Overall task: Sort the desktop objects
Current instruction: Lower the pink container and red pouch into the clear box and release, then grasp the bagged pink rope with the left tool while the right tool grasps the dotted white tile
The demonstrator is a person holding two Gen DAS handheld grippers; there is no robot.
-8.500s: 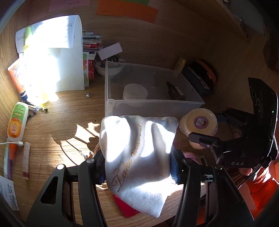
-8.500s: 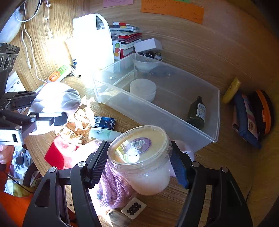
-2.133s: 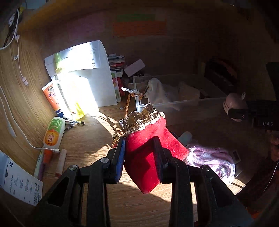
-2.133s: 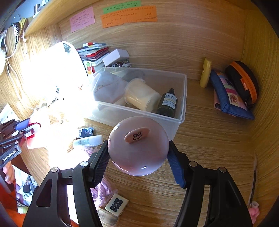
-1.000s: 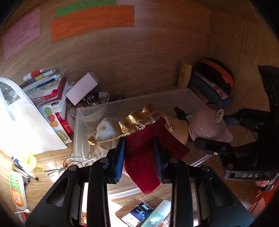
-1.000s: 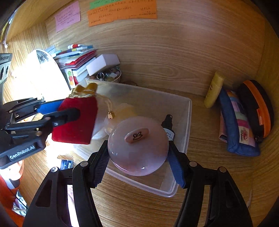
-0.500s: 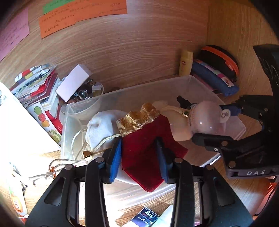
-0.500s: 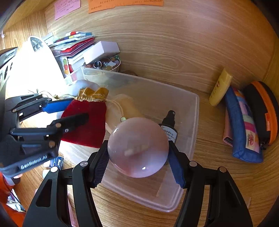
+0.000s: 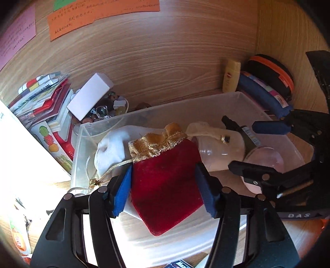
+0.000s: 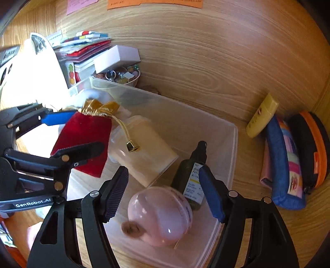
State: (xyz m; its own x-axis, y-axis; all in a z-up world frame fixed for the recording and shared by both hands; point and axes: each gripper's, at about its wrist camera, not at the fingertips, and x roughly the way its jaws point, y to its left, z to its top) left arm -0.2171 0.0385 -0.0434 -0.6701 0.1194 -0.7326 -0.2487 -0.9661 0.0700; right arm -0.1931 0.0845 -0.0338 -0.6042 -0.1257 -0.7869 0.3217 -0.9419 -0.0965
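- Left claw (image 9: 163, 189), jaws just opening, is bracketing the red velvet pouch (image 9: 165, 185) over the clear bin (image 10: 231, 144).
- Right claw (image 10: 163, 193), jaws just opening, is standing apart above the pink ball (image 10: 158, 216) in the bin.

a home desk nook: wood-grain walls (image 10: 206, 51), sticky notes (image 9: 99, 14), stacked booklets (image 9: 47, 96), pencil cases (image 10: 288, 165).

bin (image 10: 233, 132) far corner free | dark bottle (image 10: 191, 175), jar (image 10: 144, 152) block middle
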